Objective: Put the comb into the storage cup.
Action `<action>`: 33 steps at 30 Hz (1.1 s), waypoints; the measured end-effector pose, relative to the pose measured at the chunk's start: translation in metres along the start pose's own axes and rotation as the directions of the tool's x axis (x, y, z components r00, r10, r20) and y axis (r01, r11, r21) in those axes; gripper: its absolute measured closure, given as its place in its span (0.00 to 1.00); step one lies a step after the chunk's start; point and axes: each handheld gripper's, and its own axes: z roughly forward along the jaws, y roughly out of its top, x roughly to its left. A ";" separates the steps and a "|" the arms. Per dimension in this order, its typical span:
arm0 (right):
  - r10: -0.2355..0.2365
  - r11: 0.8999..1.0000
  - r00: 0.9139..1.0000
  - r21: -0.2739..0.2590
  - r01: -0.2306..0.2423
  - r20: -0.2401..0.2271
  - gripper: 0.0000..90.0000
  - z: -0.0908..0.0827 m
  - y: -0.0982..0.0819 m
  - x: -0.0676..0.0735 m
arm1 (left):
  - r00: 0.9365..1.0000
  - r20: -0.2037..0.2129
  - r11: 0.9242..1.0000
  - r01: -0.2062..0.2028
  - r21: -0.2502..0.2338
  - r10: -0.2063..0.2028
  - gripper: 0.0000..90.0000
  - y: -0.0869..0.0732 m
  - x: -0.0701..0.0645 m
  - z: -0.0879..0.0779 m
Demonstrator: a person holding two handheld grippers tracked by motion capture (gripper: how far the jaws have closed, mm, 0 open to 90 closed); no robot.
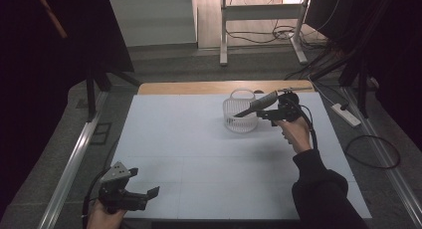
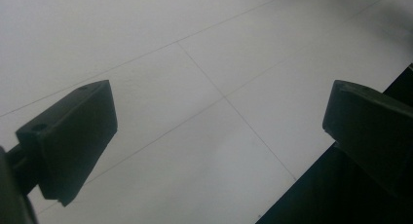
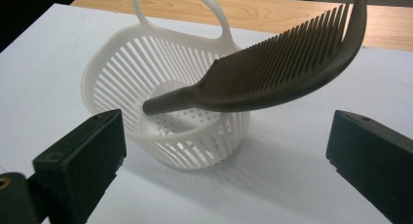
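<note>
Light, stiff plastic comb [image 3: 272,73] leans in the white slotted basket [image 3: 117,73]; right gripper [image 3: 224,151] spread, best pinching its spine.

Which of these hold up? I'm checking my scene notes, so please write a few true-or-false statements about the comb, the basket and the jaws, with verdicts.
1. The dark comb lies flat on the table beside the basket. False: it leans across the white slatted basket's rim, its handle end pointing into the basket.
2. The right gripper has its jaws apart and off the comb. True.
3. The basket has a loop handle on its rim. True.
4. The left gripper holds a brush. False: its jaws stand open over the bare white table.
5. The basket stands near the table's far edge. True.
</note>
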 end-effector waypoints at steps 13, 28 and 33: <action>-0.070 0.997 0.997 0.015 0.070 -0.013 0.00 -0.010 -0.007 0.009 | 1.000 -0.012 1.000 -0.013 0.015 0.014 0.00 0.000 -0.002 0.001; -0.091 0.996 0.995 0.002 0.091 -0.052 0.00 -0.024 -0.016 0.014 | 1.000 -0.006 1.000 0.001 0.008 -0.001 0.00 0.000 0.000 -0.001; -0.112 0.994 0.992 0.005 0.113 -0.058 0.00 -0.026 -0.020 0.018 | 1.000 -0.012 1.000 0.001 0.008 -0.001 0.00 0.000 0.001 -0.002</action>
